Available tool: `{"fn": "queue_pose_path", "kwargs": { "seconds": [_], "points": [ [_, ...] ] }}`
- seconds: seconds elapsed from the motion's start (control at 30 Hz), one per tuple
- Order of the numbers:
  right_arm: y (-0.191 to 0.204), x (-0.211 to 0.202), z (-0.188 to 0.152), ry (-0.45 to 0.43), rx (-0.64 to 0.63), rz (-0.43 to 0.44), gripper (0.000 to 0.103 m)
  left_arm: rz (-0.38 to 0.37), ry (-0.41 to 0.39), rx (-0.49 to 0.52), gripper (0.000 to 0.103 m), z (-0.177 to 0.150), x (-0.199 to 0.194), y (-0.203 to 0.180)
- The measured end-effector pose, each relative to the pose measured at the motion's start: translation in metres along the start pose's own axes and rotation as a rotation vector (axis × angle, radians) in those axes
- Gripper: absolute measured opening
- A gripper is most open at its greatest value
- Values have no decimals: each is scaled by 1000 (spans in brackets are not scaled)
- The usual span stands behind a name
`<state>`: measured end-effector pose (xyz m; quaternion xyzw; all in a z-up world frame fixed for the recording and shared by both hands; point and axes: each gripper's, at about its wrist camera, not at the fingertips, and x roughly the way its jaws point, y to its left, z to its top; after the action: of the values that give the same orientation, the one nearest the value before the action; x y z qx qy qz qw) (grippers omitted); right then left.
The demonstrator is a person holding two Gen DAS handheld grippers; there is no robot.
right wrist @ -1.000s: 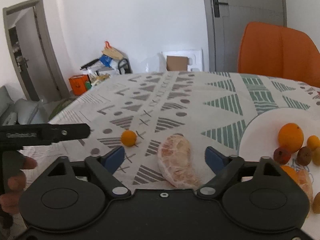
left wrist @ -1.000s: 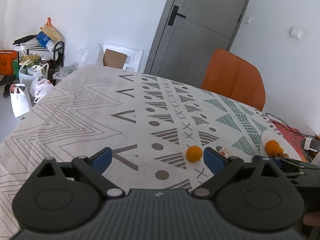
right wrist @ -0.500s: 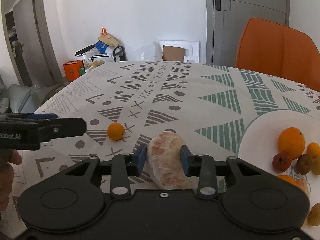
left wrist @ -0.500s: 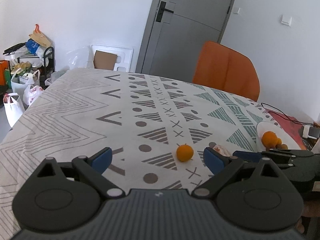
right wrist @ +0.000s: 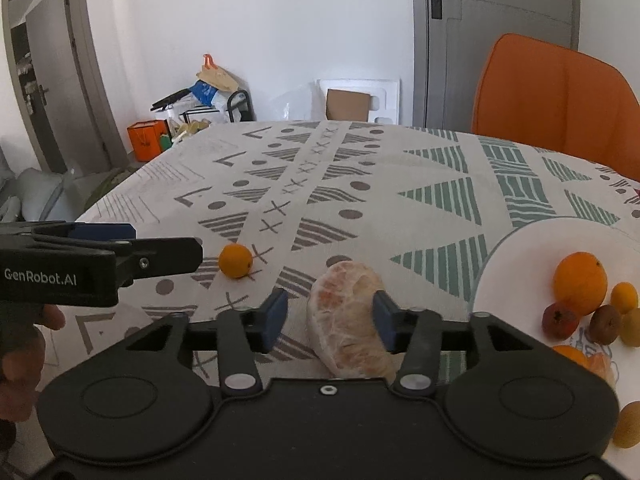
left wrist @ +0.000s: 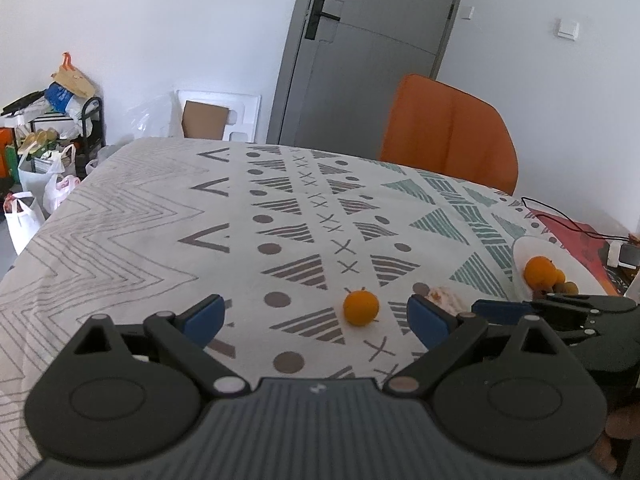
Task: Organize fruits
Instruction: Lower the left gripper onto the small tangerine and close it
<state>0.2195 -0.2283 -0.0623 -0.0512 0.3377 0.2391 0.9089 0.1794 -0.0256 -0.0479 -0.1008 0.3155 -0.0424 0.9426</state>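
The right gripper (right wrist: 330,316) has its blue-padded jaws opening around a peeled, pale orange citrus segment (right wrist: 348,320) lying on the patterned counter (right wrist: 420,168); the left pad stands clear. The left gripper (left wrist: 316,316) hovers with jaws spread wide, empty, near a small round orange fruit (left wrist: 361,308). A white plate (right wrist: 520,248) holds more fruits.

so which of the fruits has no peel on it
The peeled citrus piece on the tablecloth, between the right gripper's opening jaws. The small orange nearby and the fruit on the white plate keep their skins.
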Motion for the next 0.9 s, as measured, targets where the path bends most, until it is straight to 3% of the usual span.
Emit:
{"fn": "queue_pose_path", "kwargs": {
  "seconds": [0.13, 0.17, 0.23, 0.3, 0.47, 0.77, 0.9],
  "points": [
    [4, 5, -2, 13, -30, -33, 56, 4, -1, -11, 97, -1, 0, 4],
    [4, 5, -2, 13, -34, -44, 54, 1, -1, -13, 97, -1, 0, 5],
    [3, 3, 0, 7, -33, -42, 35, -3, 1, -10, 96, -2, 1, 5],
    [-3, 1, 1, 14, 8, 11, 35, -7, 6, -7, 96, -2, 3, 4],
    [-3, -4, -2, -4, 9, 10, 35, -17, 12, 12, 93, -3, 8, -2],
    [-19, -26, 5, -72, 53, 5, 35, -27, 31, 51, 66, -2, 21, -17],
    [-26, -34, 6, -97, 70, 1, 35, -28, 42, 62, 62, -2, 28, -25]
  ]
}}
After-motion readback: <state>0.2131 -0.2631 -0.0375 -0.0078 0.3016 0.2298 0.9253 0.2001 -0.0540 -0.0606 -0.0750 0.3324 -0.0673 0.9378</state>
